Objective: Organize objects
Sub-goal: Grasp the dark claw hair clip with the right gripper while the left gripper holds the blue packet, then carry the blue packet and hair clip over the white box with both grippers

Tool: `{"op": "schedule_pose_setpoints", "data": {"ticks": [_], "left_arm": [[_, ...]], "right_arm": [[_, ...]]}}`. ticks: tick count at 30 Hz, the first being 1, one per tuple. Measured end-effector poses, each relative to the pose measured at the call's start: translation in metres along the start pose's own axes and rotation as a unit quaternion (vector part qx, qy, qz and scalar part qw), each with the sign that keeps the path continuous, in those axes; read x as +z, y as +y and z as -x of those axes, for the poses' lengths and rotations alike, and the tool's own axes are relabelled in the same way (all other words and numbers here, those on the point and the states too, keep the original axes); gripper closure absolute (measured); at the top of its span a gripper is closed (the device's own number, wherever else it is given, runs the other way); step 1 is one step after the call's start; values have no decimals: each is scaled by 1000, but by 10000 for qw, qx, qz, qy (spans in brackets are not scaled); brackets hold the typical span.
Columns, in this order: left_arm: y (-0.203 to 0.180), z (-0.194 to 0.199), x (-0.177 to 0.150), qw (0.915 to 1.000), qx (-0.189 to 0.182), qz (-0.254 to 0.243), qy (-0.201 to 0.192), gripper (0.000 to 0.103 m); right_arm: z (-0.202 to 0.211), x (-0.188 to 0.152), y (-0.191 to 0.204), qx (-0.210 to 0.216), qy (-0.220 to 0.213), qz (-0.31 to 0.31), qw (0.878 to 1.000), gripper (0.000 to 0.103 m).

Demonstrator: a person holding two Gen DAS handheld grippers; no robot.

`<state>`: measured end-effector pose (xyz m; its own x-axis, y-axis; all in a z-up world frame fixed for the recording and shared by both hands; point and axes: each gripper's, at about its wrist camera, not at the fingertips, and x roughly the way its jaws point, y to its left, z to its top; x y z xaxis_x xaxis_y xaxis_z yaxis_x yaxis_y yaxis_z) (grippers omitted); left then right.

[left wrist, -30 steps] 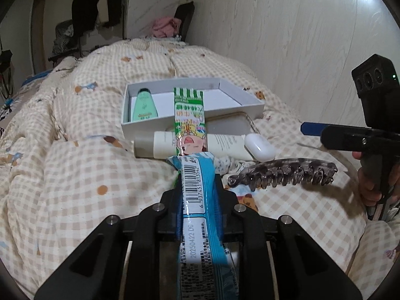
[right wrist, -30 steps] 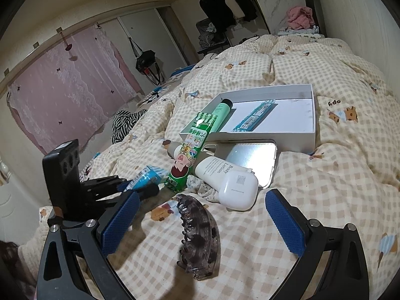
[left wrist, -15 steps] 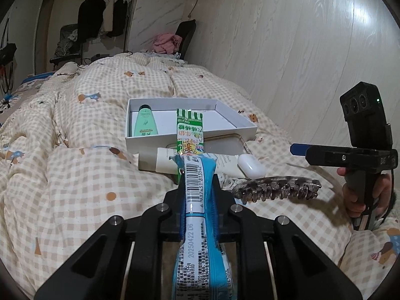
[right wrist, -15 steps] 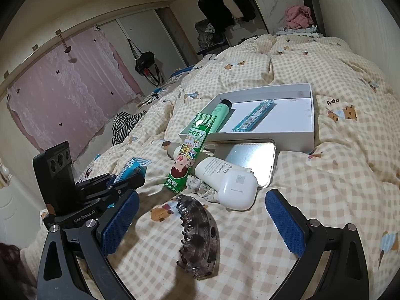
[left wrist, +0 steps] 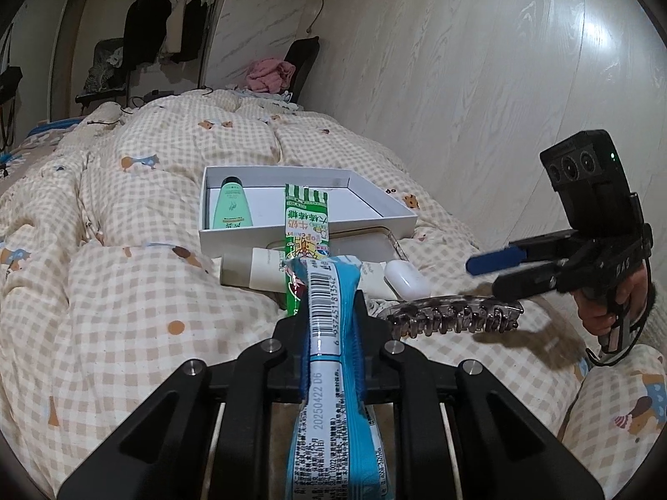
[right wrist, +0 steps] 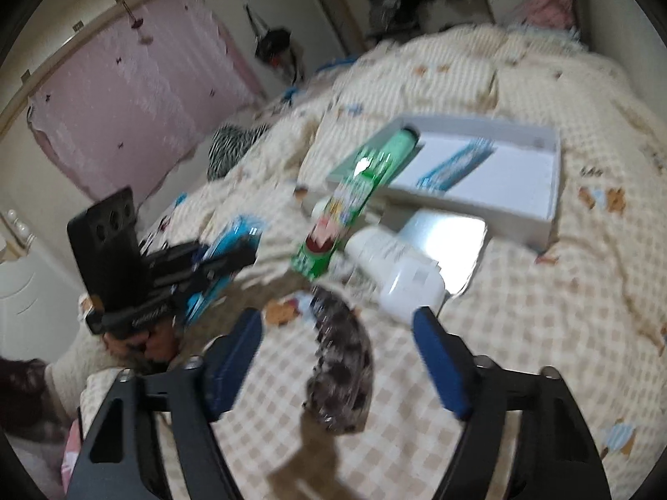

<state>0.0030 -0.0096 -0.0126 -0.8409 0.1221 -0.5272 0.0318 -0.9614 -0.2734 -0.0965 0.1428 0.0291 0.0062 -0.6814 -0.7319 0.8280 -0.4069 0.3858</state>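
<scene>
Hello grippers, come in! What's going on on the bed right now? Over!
Left gripper shut on blue packet. Right gripper open, jaws just closing around hair claw, not gripping yet. White box ahead, green carton leaning on its rim.

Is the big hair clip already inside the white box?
No, the hair clip lies on the checked quilt, in front of the white box.
</scene>
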Motion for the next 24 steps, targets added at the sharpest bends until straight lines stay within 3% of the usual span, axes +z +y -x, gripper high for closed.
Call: {"op": "schedule_pose_setpoints", "data": {"ticks": [5,12,18,24], "left_arm": [[1,-1,0,10000,0,12,21,86],[0,-2,-1,10000,9,4,22,86],[4,0,-1,10000,15,69,-59,86],[8,4,-1,9997,-8,197,-124,86]], "right_arm": [[-16,4,4,-178,291,134,9993,54],[-29,0,16,-493,570,457,9961,72],[-24,-4,23,-431,409,486,9971,74],[1,-6,22,-351,-43,293,9989,74]]}}
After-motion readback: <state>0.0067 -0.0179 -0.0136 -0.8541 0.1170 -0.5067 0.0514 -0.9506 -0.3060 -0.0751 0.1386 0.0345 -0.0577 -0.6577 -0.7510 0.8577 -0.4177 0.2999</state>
